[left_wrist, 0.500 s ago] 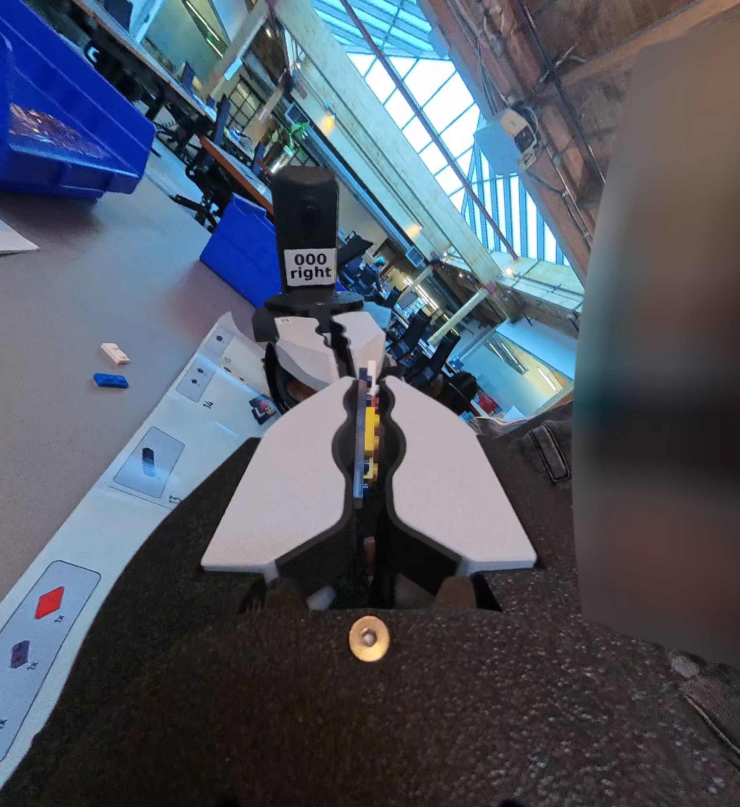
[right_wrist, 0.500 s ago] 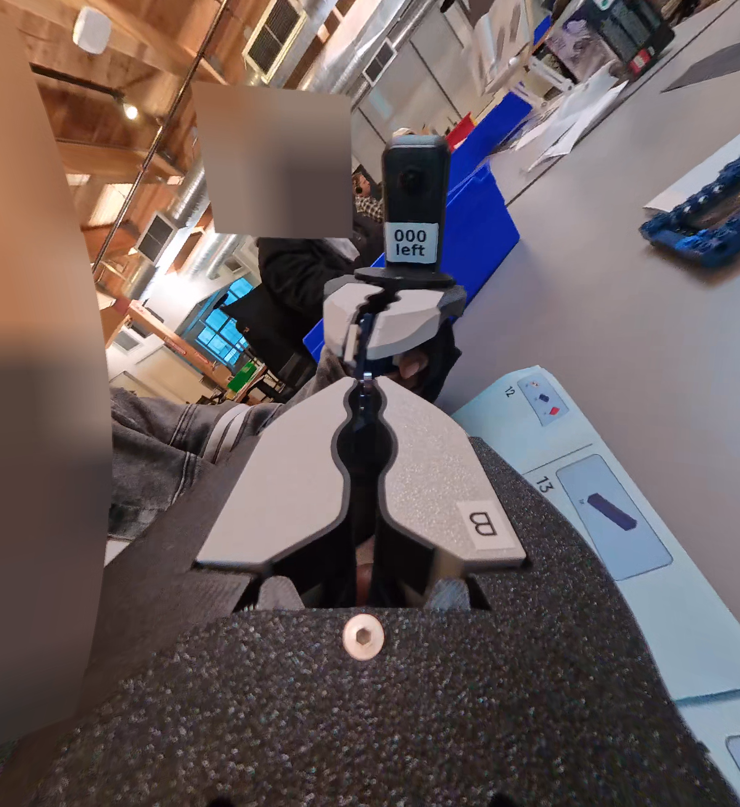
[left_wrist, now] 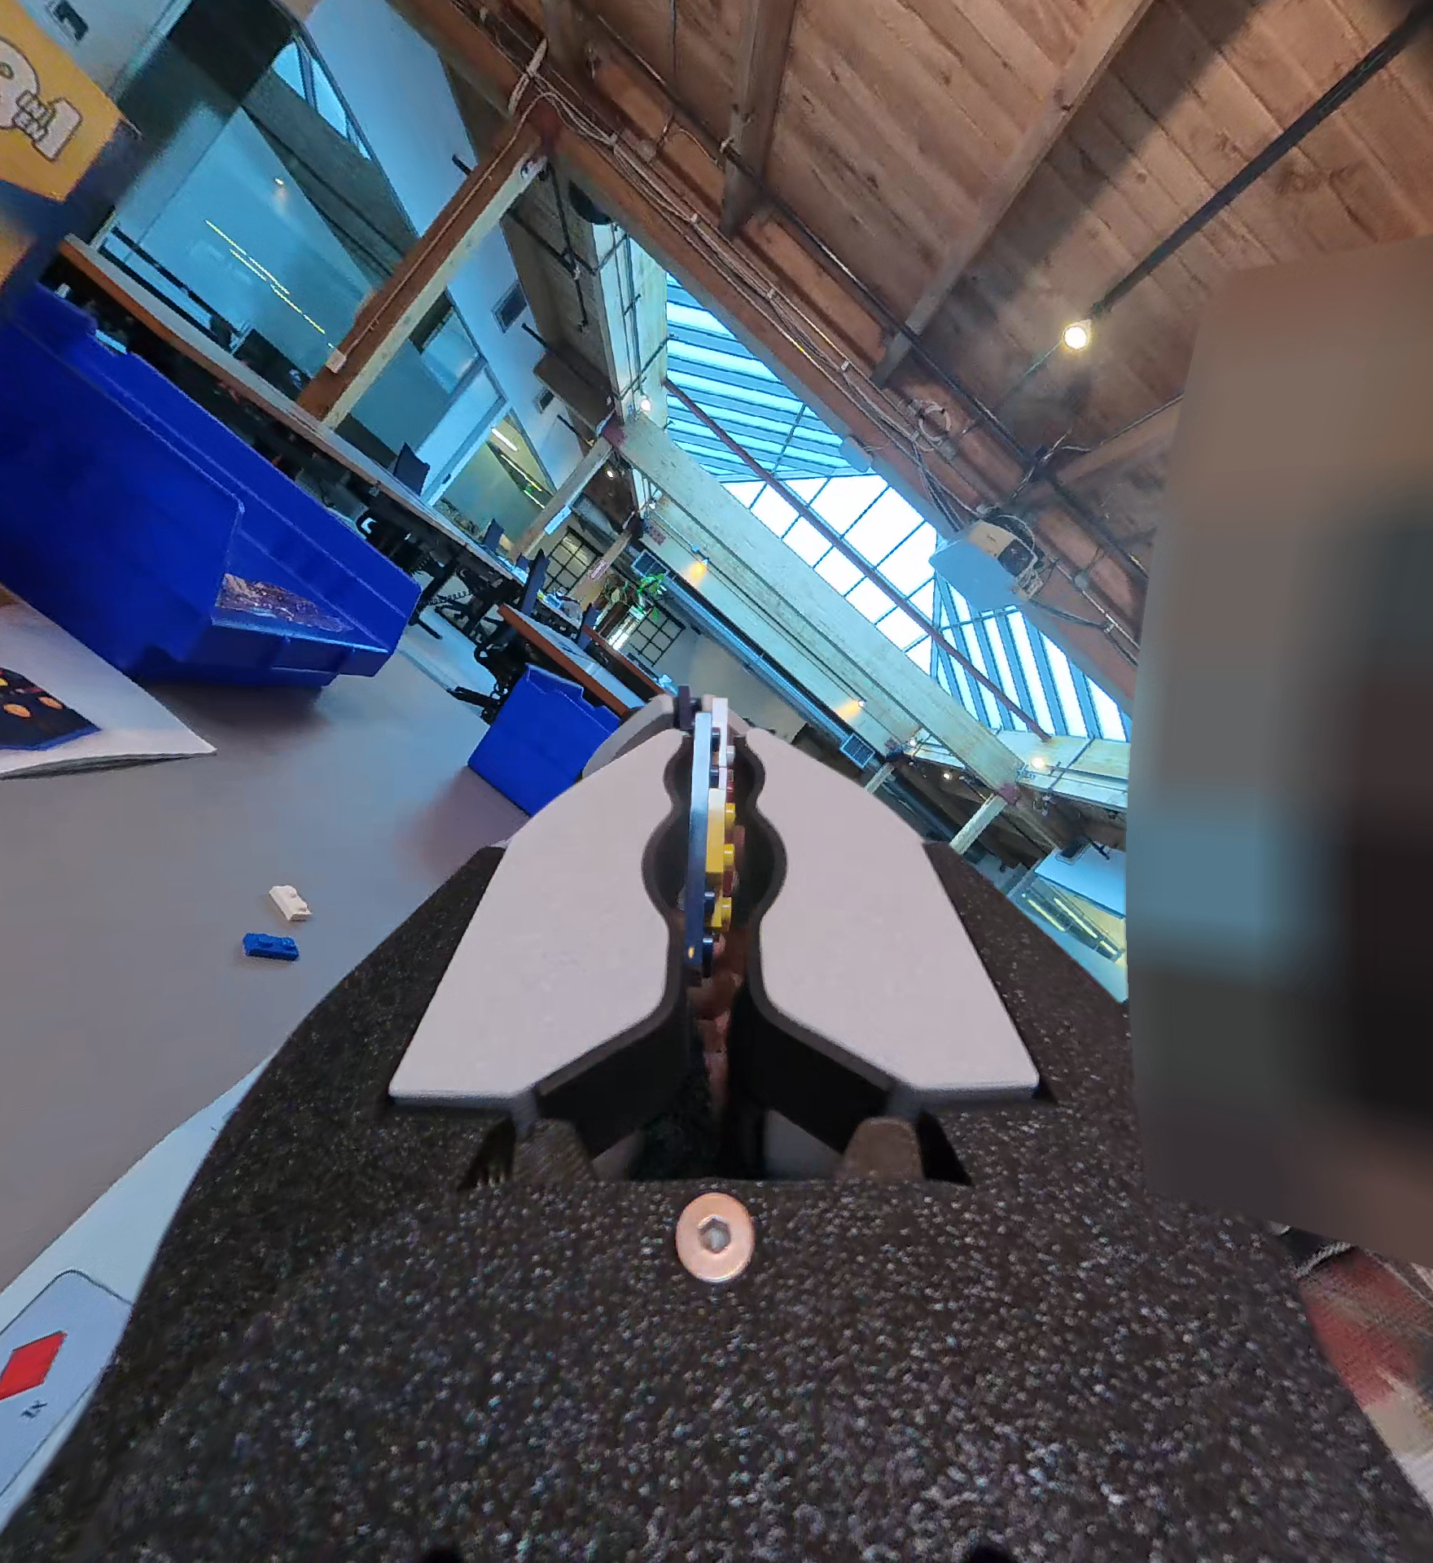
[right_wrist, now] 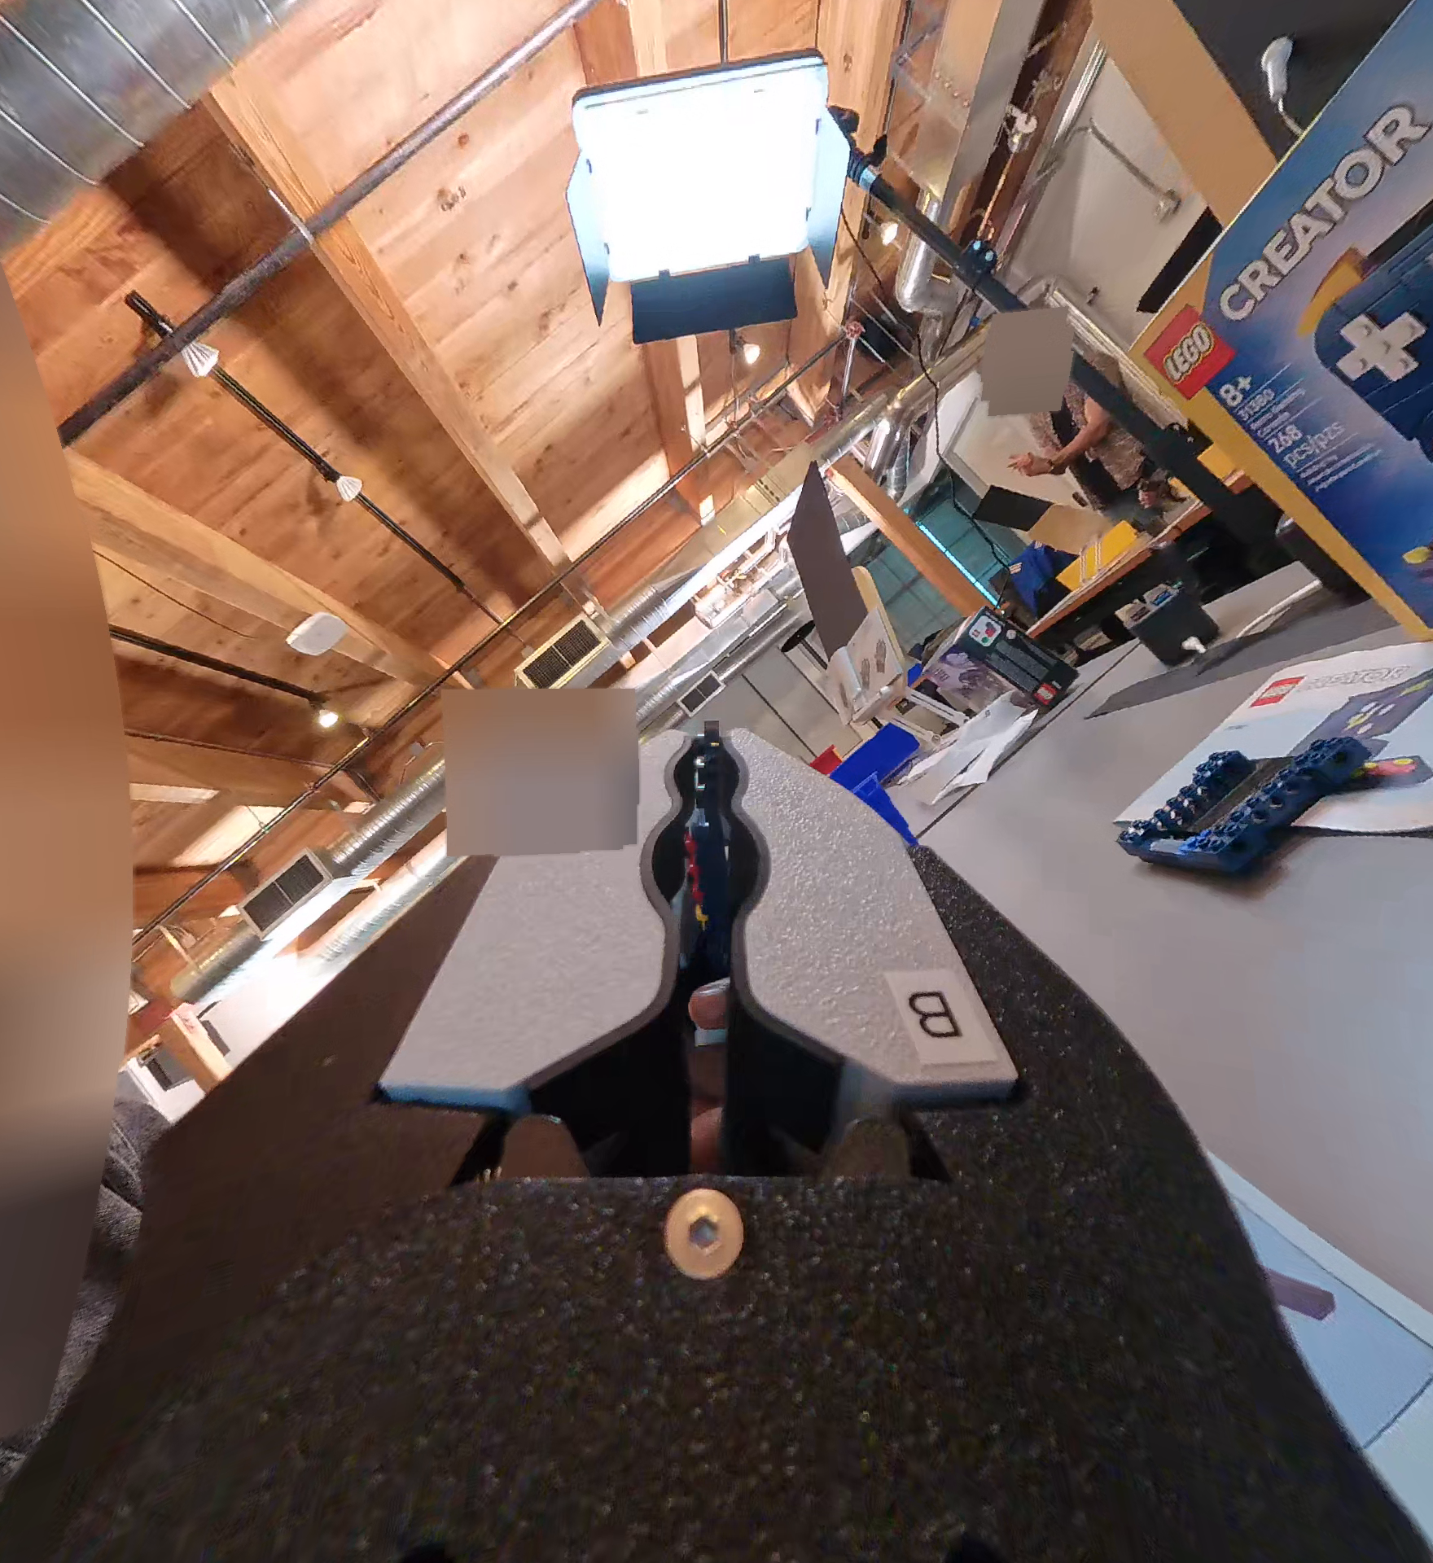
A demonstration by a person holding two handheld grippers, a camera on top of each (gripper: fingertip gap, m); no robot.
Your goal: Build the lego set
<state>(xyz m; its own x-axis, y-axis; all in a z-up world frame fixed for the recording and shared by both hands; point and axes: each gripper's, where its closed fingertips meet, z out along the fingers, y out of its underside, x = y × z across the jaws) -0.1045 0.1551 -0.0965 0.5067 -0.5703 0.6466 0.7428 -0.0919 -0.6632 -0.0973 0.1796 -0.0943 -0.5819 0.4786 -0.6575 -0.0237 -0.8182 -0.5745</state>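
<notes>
We see the left gripper (left_wrist: 715, 744) tilted up toward a wooden ceiling, its two pale grey fingers (left_wrist: 578, 913) closed on a thin stack of toy brick plates (left_wrist: 709, 854), dark blue with yellow, red and white pieces, standing edge-on in the narrow slot between them, with its top poking past the fingertips. The right gripper (right_wrist: 709, 744) is likewise raised, and its two textured grey fingers (right_wrist: 831, 913) are clenched on a thin dark blue plate assembly (right_wrist: 706, 854) with small red and yellow studs, seen edge-on; whether both grippers share one assembly we cannot tell. To the left gripper's left, on the grey tabletop (left_wrist: 104, 888), lie a small white brick (left_wrist: 290, 902) and a small blue plate (left_wrist: 271, 946), close together and well apart from the fingers. Beyond them stands a large blue plastic bin (left_wrist: 129, 541), and a smaller blue bin (left_wrist: 540, 732) sits just behind the fingertips. To the right gripper's right, a dark blue studded brick frame (right_wrist: 1229, 812) rests on a printed instruction booklet (right_wrist: 1373, 727), with a blue and yellow toy set box (right_wrist: 1356, 338) behind it. A lit studio light panel (right_wrist: 696, 169) hangs overhead.
</notes>
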